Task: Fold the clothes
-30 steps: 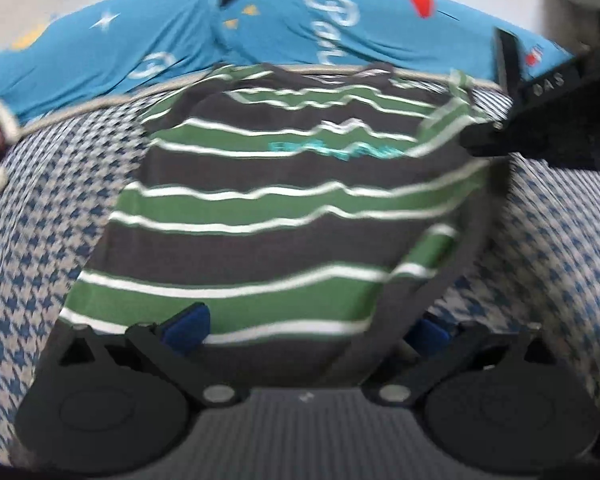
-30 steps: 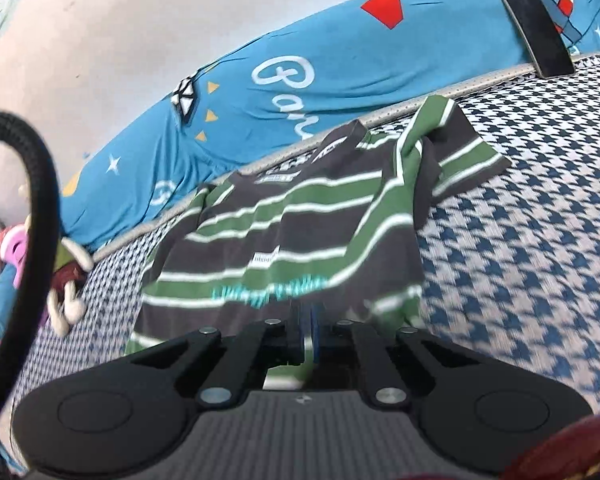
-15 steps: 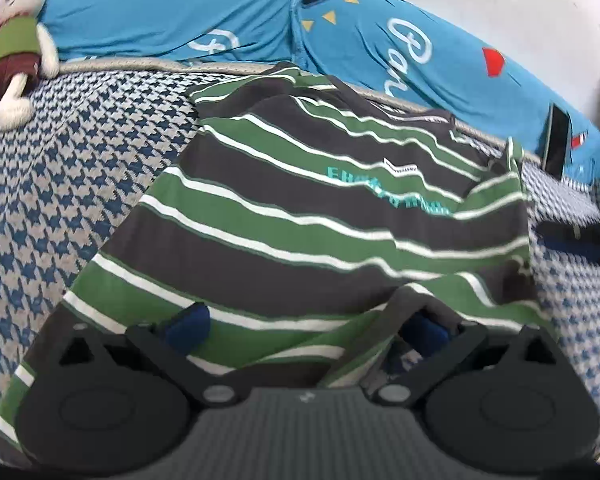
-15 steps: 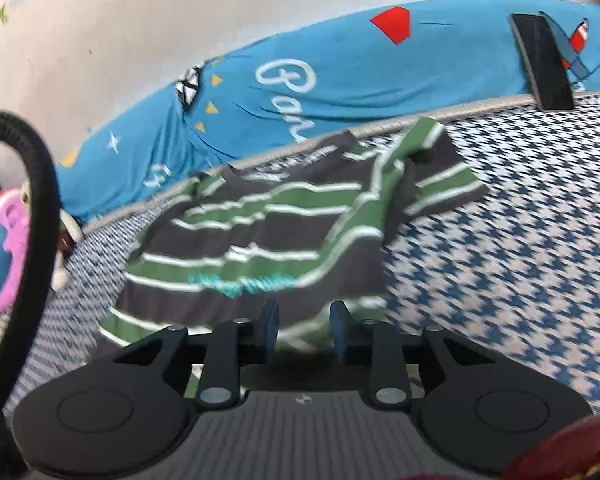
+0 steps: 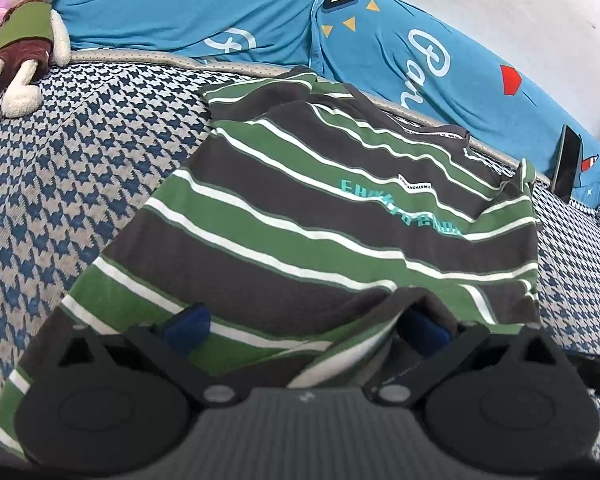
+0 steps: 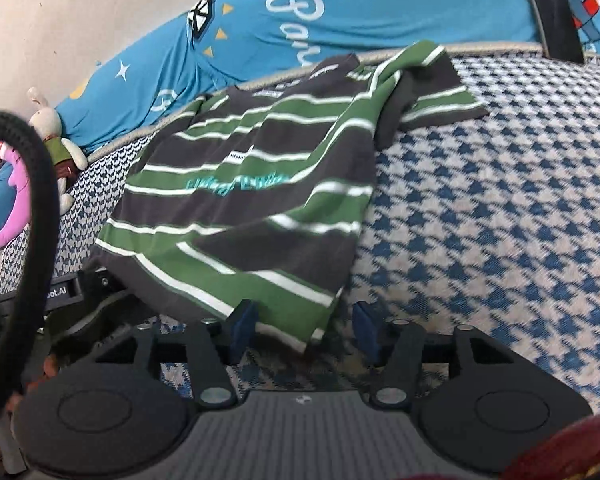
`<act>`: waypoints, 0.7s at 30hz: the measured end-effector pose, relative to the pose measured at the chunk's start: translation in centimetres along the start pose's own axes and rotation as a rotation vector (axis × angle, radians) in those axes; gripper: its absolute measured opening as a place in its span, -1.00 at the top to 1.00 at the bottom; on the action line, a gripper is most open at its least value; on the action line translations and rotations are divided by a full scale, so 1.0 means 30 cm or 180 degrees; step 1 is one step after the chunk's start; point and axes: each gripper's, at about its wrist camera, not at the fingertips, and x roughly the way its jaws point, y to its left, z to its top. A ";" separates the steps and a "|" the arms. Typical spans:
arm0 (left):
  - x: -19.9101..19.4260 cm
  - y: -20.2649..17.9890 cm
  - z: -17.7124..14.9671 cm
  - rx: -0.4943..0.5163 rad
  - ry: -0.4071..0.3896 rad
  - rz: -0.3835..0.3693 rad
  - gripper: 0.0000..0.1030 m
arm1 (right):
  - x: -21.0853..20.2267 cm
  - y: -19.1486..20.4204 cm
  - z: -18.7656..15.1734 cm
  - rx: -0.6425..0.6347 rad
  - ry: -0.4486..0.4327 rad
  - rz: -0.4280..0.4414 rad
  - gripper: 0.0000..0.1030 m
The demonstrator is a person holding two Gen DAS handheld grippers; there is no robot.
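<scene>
My left gripper [image 5: 304,326] and right gripper [image 6: 303,325] both gape wide, gripping nothing, at the hem of the striped T-shirt [image 5: 340,216] spread on the houndstooth bedspread [image 6: 500,208].

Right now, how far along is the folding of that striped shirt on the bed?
Barely begun. The striped shirt lies spread face up, its right side folded in with one sleeve sticking out; the rest is unfolded. Nothing is in hand: the right gripper is open at the hem corner and the left gripper open over the hem. Both sides, sleeves and the lengthwise fold remain.
</scene>
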 end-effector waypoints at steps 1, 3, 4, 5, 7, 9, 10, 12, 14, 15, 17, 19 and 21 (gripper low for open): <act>-0.001 0.000 0.000 0.0001 0.0002 -0.0001 -1.00 | 0.011 0.004 -0.002 0.0010 0.0018 0.0007 -0.09; -0.001 0.001 0.002 -0.0010 0.0009 -0.0008 -1.00 | 0.021 0.016 -0.001 -0.0013 -0.0009 -0.0011 -0.10; -0.002 0.003 0.003 -0.0019 0.0016 -0.0014 -1.00 | 0.024 0.024 0.001 -0.0032 -0.0010 -0.0007 -0.10; -0.002 0.004 0.004 -0.0027 0.0022 -0.0018 -1.00 | 0.027 0.030 0.003 -0.0048 -0.0014 0.0000 -0.09; -0.004 0.005 0.005 -0.0038 0.0031 -0.0022 -1.00 | 0.026 0.034 0.004 -0.0034 -0.0037 0.0031 0.08; -0.005 0.005 0.008 -0.0045 0.0043 -0.0023 -1.00 | 0.028 0.034 0.007 -0.0010 -0.0043 0.0043 0.55; -0.006 0.006 0.009 -0.0051 0.0047 -0.0027 -1.00 | 0.028 0.034 0.009 0.0009 -0.0051 0.0049 0.74; -0.009 0.006 0.010 -0.0068 0.0055 -0.0044 -1.00 | 0.006 0.018 0.022 0.0155 -0.0155 0.0116 0.80; -0.014 0.002 0.009 -0.0083 0.0062 -0.0076 -1.00 | -0.025 -0.003 0.040 0.0336 -0.0292 0.0215 0.83; -0.016 0.000 0.008 -0.0090 0.0066 -0.0092 -1.00 | -0.045 -0.014 0.050 0.0431 -0.0374 0.0252 0.83; -0.021 -0.005 0.007 -0.0105 0.0073 -0.0124 -1.00 | -0.081 -0.030 0.062 0.0574 -0.0522 0.0272 0.83; -0.027 -0.010 0.008 -0.0111 0.0081 -0.0169 -1.00 | -0.115 -0.043 0.073 0.0705 -0.0670 0.0283 0.84; -0.039 -0.020 0.007 -0.0081 0.0093 -0.0241 -1.00 | -0.142 -0.046 0.077 0.0774 -0.0784 0.0275 0.84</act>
